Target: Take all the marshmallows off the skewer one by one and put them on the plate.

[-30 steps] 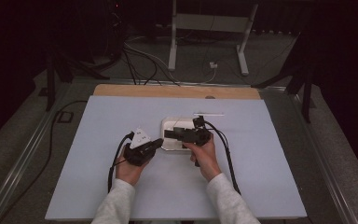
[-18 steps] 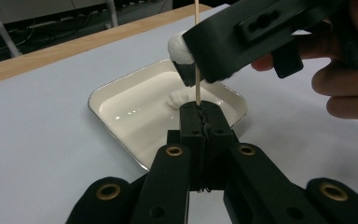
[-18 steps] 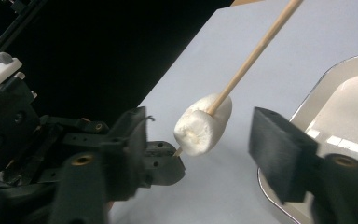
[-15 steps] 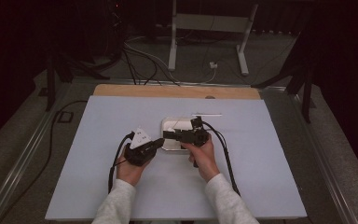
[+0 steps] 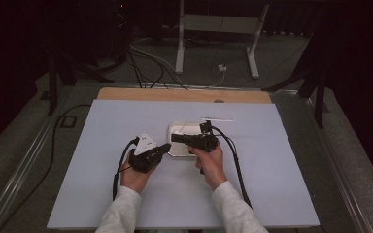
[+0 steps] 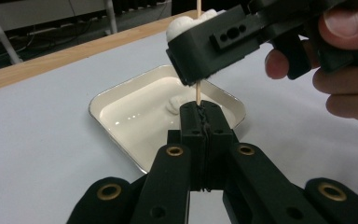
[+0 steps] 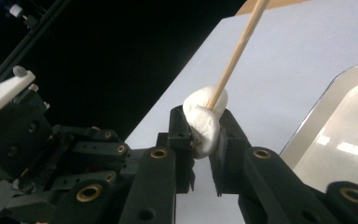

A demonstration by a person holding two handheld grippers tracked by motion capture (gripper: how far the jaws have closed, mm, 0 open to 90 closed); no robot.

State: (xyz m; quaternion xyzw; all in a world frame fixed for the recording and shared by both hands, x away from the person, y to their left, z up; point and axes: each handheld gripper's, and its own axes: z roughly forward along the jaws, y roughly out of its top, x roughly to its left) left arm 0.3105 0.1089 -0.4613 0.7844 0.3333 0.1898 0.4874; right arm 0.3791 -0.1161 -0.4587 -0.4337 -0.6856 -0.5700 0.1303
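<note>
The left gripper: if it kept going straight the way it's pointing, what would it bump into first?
Probably the right gripper, which hangs just ahead of the left gripper, squeezing a marshmallow on the wooden skewer the left jaws pinch. The white tray lies below and beyond, though depth is hard to judge.

Left gripper (image 6: 200, 114) clamped shut; right gripper (image 7: 204, 126) just closing, jaws pinched.
</note>
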